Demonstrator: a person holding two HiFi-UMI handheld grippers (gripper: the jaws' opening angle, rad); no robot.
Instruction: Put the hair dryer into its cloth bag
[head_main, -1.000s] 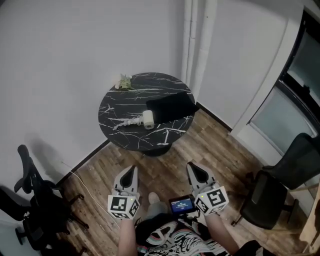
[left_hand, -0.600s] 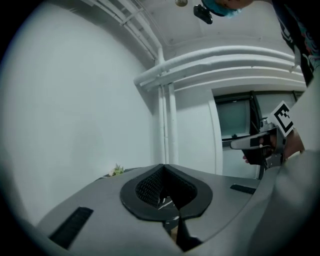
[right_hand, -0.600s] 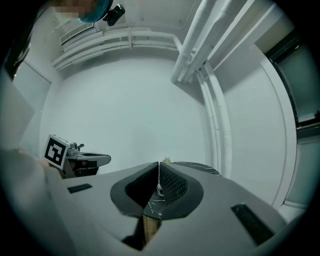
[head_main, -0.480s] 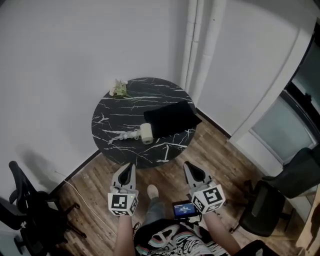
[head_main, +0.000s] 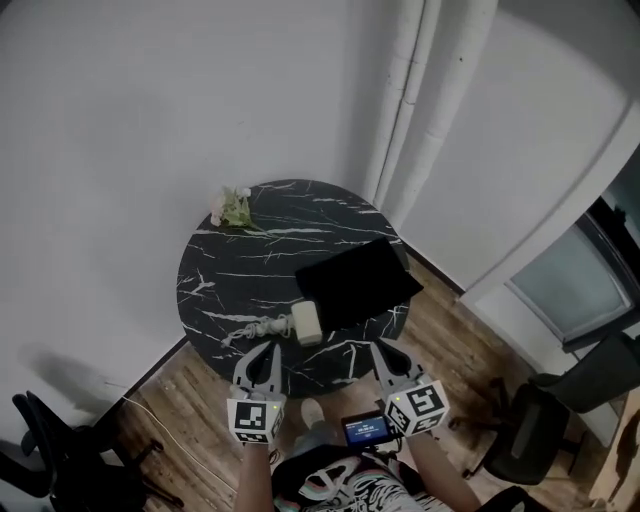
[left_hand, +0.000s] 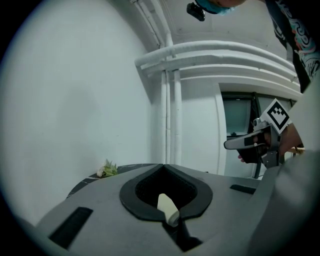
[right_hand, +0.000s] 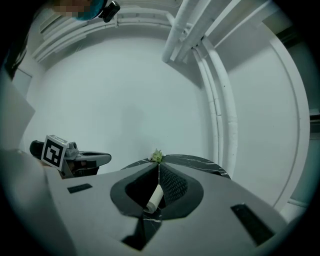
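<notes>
At the far left, the black office chair (head_main: 45, 462) has slid lower into the corner than it sat a second ago, as the whole view has closed in on the round black marble table (head_main: 225, 275). A small sprig of flowers (head_main: 232, 208) lies at the table's far left rim. The left gripper (head_main: 270, 349) is empty, its jaws pressed together as before, and its tip now overlaps the table's near edge, where earlier a wide strip of wooden floor lay between them. Just beyond it the cream hair dryer (head_main: 306, 322) lies on its side on the tabletop, its coiled cord (head_main: 252, 328) trailing left. The dryer touches the near-left corner of the flat black cloth bag (head_main: 355, 283) and sits outside it. The right gripper (head_main: 385, 351), likewise closed on nothing, has reached the table edge too. The white pipes (head_main: 420, 100) run up the wall behind, and the dark chair (head_main: 540, 430) at the right has shifted toward the frame's edge.
</notes>
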